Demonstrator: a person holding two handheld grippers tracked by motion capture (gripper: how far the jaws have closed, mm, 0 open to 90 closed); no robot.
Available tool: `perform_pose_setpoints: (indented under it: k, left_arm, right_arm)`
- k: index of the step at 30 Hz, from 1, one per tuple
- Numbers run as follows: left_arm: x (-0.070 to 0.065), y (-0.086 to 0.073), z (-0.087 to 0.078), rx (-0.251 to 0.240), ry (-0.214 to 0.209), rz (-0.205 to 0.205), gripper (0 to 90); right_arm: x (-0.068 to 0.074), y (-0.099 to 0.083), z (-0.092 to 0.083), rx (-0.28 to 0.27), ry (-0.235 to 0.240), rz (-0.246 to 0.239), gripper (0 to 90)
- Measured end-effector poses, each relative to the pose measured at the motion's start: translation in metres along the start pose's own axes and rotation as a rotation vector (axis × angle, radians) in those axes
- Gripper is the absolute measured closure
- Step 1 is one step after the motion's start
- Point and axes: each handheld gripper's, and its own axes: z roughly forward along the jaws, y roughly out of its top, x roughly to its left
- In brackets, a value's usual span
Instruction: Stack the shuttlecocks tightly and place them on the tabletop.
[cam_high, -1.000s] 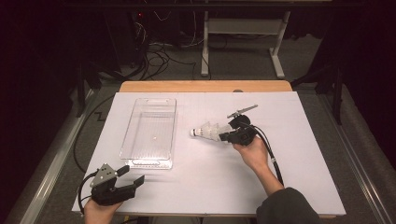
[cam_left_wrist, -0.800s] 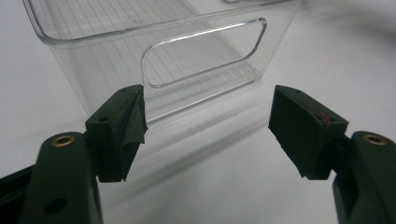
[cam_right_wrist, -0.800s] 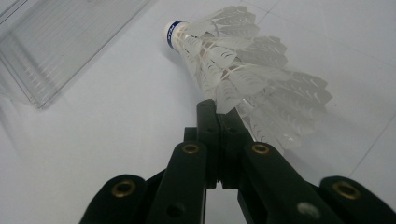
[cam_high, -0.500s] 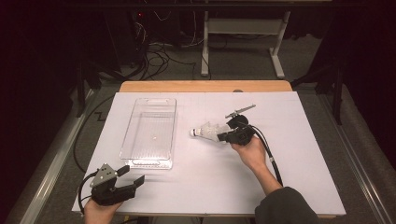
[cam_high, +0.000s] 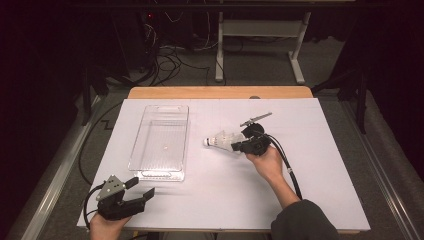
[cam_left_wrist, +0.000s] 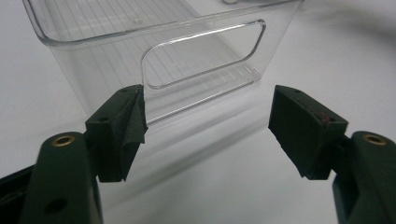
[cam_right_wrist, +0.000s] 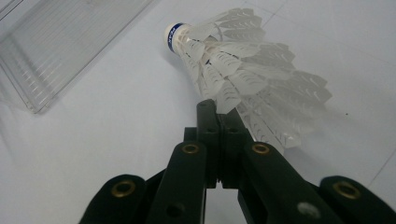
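Nothing has shifted: right gripper stays clamped on the white feathered shuttlecock, at three o'clock of the clear plastic tray; left gripper gapes wide, empty.

Bin is sitting left of centre on the desk. Shuttlecock is lying centre frame, just right of bin, w/ right tongs touching its right end. Left tongs are resting lower left, just below bin, pointing right.
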Motion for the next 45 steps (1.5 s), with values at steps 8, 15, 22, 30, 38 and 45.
perform_pose_setpoints:
  k: [8, 15, 22, 30, 38, 45]
  left_arm:
    - [-0.0002, 0.0000, 0.0000, 0.001, -0.002, -0.001, 28.7]
    - [-0.0001, 0.0000, -0.0001, 0.002, 0.000, -0.001, 28.8]
    - [-0.0002, 0.0000, -0.0002, 0.002, 0.000, -0.001, 28.8]
    - [0.0001, 0.0000, -0.0008, -0.002, 0.000, -0.001, 28.7]
    - [0.0005, 0.0002, -0.0010, -0.003, -0.002, -0.005, 28.7]
    - [0.0026, 0.0000, -0.0021, -0.011, -0.006, -0.013, 28.7]
  right_arm:
    - [-0.0015, -0.0003, 0.0024, -0.011, -0.006, 0.006, 90.0]
    - [-0.0017, -0.0004, 0.0037, -0.013, -0.023, 0.006, 89.1]
    - [-0.0021, -0.0001, 0.0042, -0.006, -0.033, 0.004, 89.1]
    - [-0.0033, -0.0005, 0.0038, -0.001, -0.041, 0.008, 84.5]
    - [-0.0049, -0.0014, 0.0018, -0.005, -0.046, 0.019, 71.5]
    - [-0.0024, -0.0028, 0.0014, 0.003, -0.048, 0.013, 59.3]
